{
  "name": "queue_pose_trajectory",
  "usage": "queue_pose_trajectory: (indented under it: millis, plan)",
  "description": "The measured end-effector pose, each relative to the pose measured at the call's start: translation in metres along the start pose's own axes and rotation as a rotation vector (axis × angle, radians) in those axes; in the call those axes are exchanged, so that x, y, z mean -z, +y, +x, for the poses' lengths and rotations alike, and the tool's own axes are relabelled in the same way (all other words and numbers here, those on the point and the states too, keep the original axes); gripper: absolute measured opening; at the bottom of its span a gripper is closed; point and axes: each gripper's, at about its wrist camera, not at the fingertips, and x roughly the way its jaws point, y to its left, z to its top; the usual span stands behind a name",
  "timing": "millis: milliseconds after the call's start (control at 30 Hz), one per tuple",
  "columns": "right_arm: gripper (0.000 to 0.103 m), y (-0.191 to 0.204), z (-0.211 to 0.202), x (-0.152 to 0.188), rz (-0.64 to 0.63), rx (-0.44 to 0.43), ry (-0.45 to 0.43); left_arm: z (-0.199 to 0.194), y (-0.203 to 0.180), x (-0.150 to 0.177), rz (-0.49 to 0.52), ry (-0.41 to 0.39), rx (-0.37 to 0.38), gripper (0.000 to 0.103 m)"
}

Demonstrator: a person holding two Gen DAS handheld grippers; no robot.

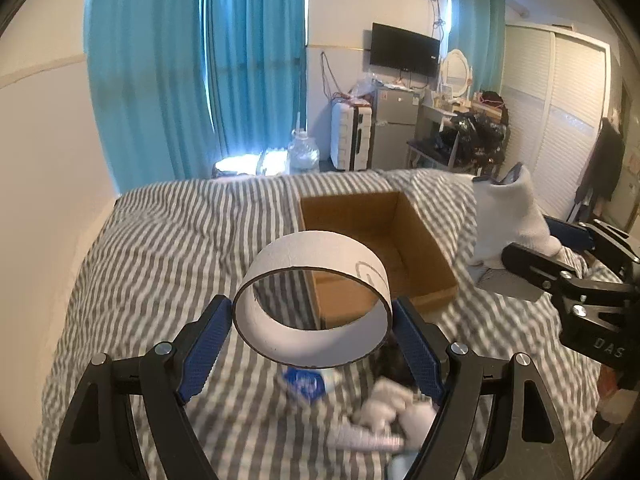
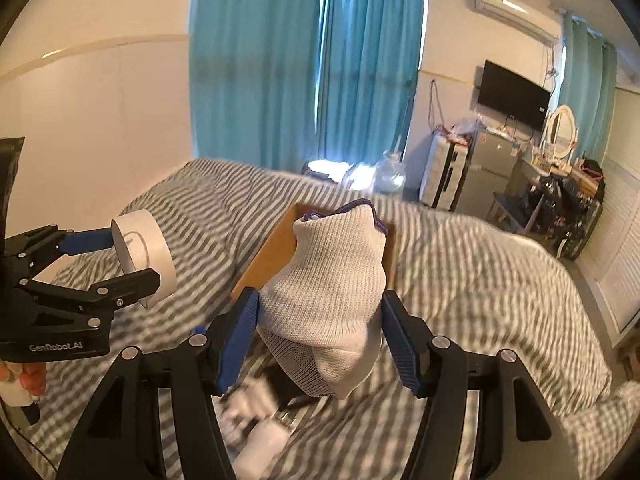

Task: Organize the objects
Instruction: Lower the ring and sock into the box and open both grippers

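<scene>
left hand-held gripper (image 1: 312, 320) clamps tape ring (image 1: 316, 300) | right hand-held gripper (image 2: 320, 320) clamps sock (image 2: 332, 280) | both raised over bed (image 1: 180, 232), likely bound for box (image 1: 380, 240)

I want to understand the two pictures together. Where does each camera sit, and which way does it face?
Left wrist: on the left tongs, looking along the fingers over the striped bed toward the box; the tongs hold a tape roll, and the right tongs show at the right edge.
Right wrist: on the right tongs, facing the same way; they hold a glove, and the left tongs show at the left.
Shared: bed, box, roll, glove, curtains, TV.
</scene>
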Motion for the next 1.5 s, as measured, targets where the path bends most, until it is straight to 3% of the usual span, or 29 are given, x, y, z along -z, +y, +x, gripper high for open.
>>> queue_pose_trajectory:
  millis: [200, 367, 600, 800, 1033, 1200, 1233, 1300, 1500]
  plan:
    - [0.061, -0.017, 0.026, -0.038, -0.004, 0.013, -0.022, 0.046, -0.006, -0.043, 0.022, -0.009, 0.01, 0.083]
    - [0.061, -0.033, 0.074, -0.056, 0.009, 0.01, -0.002, 0.1, -0.015, -0.061, 0.087, 0.009, 0.029, 0.083]
    - [0.061, -0.061, 0.152, -0.064, 0.052, 0.003, 0.054, 0.168, -0.023, -0.062, 0.148, 0.051, 0.058, 0.083]
    - [0.061, -0.074, 0.211, -0.057, 0.048, 0.006, 0.104, 0.203, -0.026, -0.045, 0.172, 0.076, 0.084, 0.083]
    - [0.061, -0.076, 0.24, -0.035, 0.032, 0.0, 0.133, 0.218, -0.031, -0.032, 0.197, 0.082, 0.128, 0.083]
    - [0.065, -0.087, 0.244, -0.031, 0.088, -0.053, 0.144, 0.217, -0.031, -0.028, 0.18, 0.096, 0.149, 0.085]
    - [0.067, -0.089, 0.241, -0.031, 0.103, -0.057, 0.133, 0.213, -0.031, -0.028, 0.176, 0.092, 0.157, 0.085]
    - [0.082, -0.094, 0.229, -0.033, 0.141, -0.067, 0.096, 0.203, -0.029, -0.029, 0.168, 0.072, 0.156, 0.1]
    - [0.085, -0.108, 0.177, -0.046, 0.221, -0.057, 0.025, 0.16, -0.031, -0.037, 0.156, 0.044, 0.145, 0.102]
